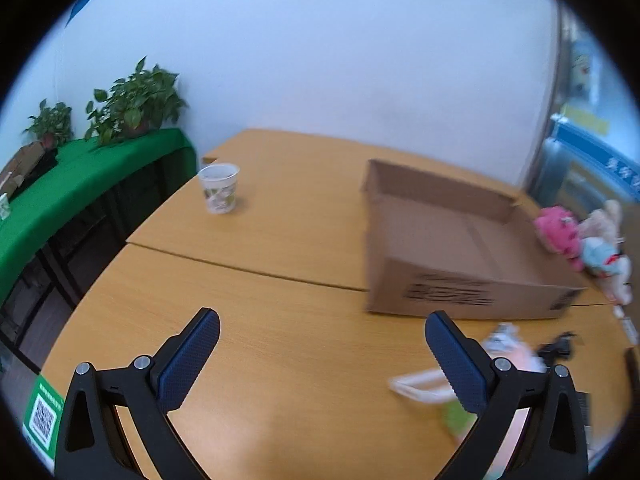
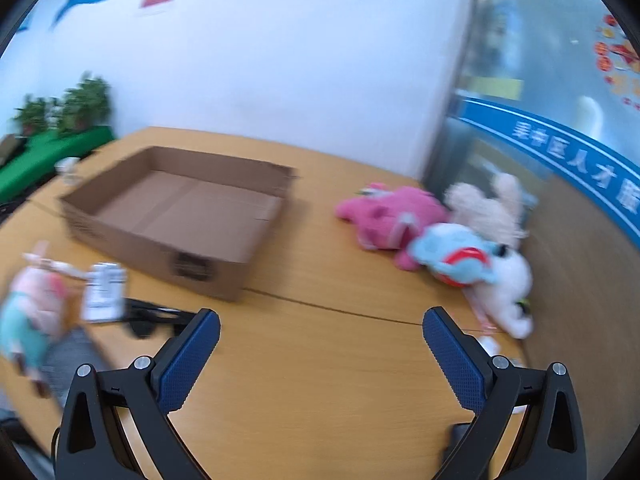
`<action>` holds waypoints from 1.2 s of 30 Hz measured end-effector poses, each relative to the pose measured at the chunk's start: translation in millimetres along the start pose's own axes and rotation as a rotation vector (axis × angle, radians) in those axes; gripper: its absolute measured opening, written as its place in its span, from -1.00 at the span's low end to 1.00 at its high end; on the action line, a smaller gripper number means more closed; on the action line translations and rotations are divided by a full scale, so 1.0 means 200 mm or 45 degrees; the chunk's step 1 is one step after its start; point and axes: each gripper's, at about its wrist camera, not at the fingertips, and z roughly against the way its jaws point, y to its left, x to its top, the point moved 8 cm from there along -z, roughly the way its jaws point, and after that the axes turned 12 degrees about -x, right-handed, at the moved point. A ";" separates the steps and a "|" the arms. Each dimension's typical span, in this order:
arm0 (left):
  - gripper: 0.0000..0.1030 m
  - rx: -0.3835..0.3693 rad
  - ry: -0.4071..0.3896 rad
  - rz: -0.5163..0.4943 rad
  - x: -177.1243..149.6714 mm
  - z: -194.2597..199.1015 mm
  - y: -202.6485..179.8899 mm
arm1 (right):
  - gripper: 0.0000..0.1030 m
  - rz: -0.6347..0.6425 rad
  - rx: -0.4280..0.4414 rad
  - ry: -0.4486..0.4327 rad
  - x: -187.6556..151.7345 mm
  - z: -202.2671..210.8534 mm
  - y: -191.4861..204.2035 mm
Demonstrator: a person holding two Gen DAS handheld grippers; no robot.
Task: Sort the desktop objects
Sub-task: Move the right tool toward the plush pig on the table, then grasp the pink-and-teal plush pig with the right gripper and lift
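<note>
An empty shallow cardboard box (image 1: 448, 236) lies on the wooden table (image 1: 280, 240); it also shows in the right wrist view (image 2: 180, 216). My left gripper (image 1: 322, 332) is open and empty above bare table, the box ahead to its right. My right gripper (image 2: 321, 330) is open and empty, the box ahead to its left. A pink plush (image 2: 388, 216), a blue plush (image 2: 452, 256) and white plushes (image 2: 504, 288) lie at the right by the wall. A pink-and-teal doll (image 2: 32, 308), a white packet (image 2: 104, 292) and a black cable (image 2: 152, 316) lie at the left.
A clear plastic cup (image 1: 219, 193) stands at the table's far left edge. Potted plants (image 1: 136, 100) sit on a green-covered shelf (image 1: 80, 172) beyond it. A white wall (image 1: 360, 60) runs behind the table, and a glass door (image 2: 540, 120) is at the right.
</note>
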 end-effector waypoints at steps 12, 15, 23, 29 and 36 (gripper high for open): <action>0.99 -0.517 0.341 0.174 -0.43 -0.14 -0.62 | 0.99 0.078 0.924 0.177 -0.24 0.43 1.19; 0.99 -0.552 0.473 0.301 -0.57 -0.32 -0.61 | 0.99 0.140 1.008 0.189 -0.29 0.49 1.47; 0.58 -0.634 0.474 0.320 -0.67 -0.31 -0.66 | 0.35 0.122 1.039 0.325 -0.42 0.31 1.74; 0.29 -0.614 0.454 0.393 -0.71 -0.16 -0.67 | 0.24 0.240 1.086 0.281 -0.44 0.42 1.76; 0.62 -0.499 0.474 0.446 -0.77 -0.07 -0.62 | 0.71 0.208 1.129 0.347 -0.53 0.40 1.68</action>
